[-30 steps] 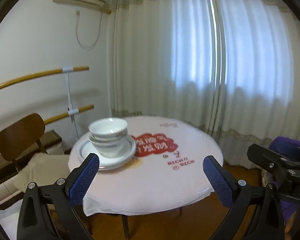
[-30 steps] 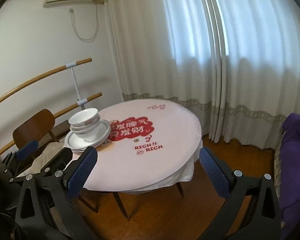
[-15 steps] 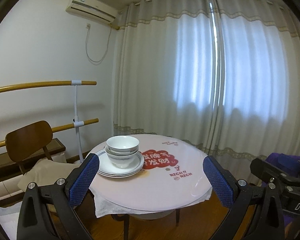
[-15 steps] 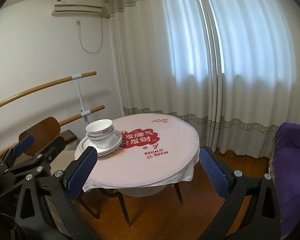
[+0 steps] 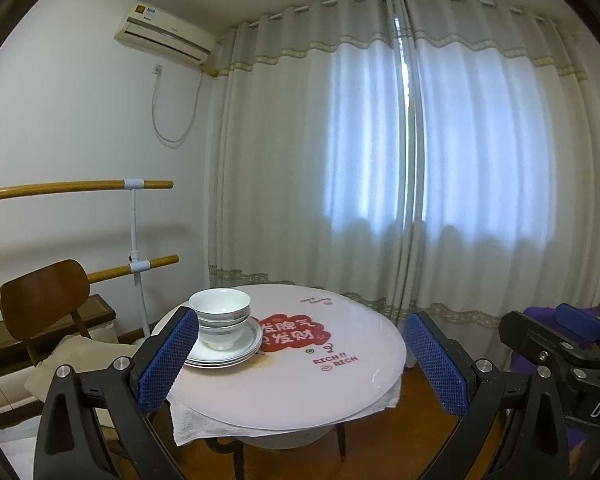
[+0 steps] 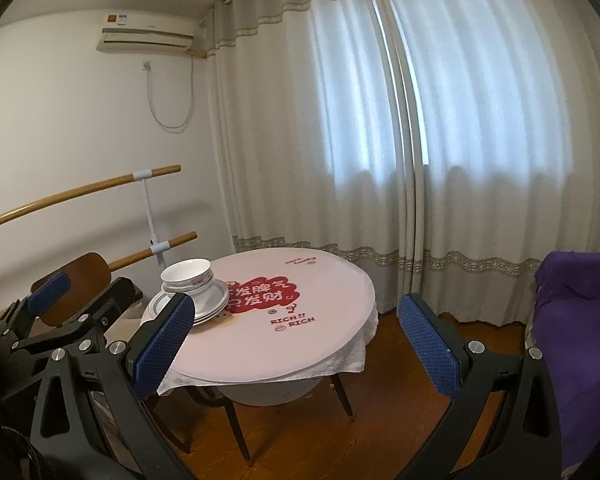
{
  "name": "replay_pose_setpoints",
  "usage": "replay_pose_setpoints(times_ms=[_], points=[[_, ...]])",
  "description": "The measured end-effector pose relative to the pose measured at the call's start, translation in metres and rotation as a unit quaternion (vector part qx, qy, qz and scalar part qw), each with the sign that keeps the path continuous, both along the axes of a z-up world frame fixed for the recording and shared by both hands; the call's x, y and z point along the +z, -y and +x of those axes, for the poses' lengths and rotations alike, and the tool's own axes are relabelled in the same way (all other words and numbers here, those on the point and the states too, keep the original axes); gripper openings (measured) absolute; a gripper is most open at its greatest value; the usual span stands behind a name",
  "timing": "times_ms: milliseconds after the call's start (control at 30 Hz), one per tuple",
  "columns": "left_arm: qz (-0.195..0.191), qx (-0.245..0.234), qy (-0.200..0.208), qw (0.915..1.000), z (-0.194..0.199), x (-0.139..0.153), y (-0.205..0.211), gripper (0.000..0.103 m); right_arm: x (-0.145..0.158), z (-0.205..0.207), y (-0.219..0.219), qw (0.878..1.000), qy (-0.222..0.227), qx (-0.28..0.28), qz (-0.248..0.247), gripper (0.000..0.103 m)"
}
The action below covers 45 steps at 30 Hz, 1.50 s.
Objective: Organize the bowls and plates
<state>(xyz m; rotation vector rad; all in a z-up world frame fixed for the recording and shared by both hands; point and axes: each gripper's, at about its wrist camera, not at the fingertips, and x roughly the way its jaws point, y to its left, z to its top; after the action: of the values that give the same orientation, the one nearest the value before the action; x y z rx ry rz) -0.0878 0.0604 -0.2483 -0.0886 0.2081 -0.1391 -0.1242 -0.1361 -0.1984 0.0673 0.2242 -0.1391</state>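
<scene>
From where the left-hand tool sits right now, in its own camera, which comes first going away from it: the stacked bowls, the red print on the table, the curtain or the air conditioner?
1. Stacked bowls, on the plates just past the left gripper, left side of the table.
2. Red print, mid-table; close to the bowls, slightly farther.
3. Curtain, behind the table.
4. Air conditioner, high on the left wall; too close to call against the curtain.

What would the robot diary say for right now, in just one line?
stage: away from table | left gripper: open, empty | right gripper: open, empty | white ceramic bowls: stacked on white plates | round pink table: stack near left edge
</scene>
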Motion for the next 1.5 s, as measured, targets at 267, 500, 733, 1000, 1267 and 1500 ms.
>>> replay_pose_setpoints(times_ms=[267,500,733,1000,1267,1500], points=[[0.004,0.002,0.006,1.0,-0.003,-0.001,-0.002,0.102,-0.001,-0.003,0.003,1.0,0.002,-0.001,0.004,0.103],[0.006,0.004,0.007,1.0,-0.005,-0.003,0.001,0.102,-0.001,-0.004,0.003,1.0,0.002,-0.002,0.004,0.103],[0.006,0.005,0.011,0.9999,-0.008,-0.002,0.005,0.102,-0.001,-0.004,0.003,1.0,0.003,-0.002,0.004,0.103],[0.006,0.005,0.013,0.9999,-0.009,-0.004,0.008,0.102,-0.002,-0.003,0.001,1.0,0.005,-0.002,0.003,0.103],[0.006,0.01,0.028,0.9995,-0.013,-0.003,0.01,0.102,0.001,-0.009,0.0,1.0,0.014,0.0,0.002,0.103],[0.001,0.011,0.034,0.9994,-0.014,-0.008,0.01,0.102,0.001,-0.016,-0.001,1.0,0.023,0.001,-0.002,0.103]])
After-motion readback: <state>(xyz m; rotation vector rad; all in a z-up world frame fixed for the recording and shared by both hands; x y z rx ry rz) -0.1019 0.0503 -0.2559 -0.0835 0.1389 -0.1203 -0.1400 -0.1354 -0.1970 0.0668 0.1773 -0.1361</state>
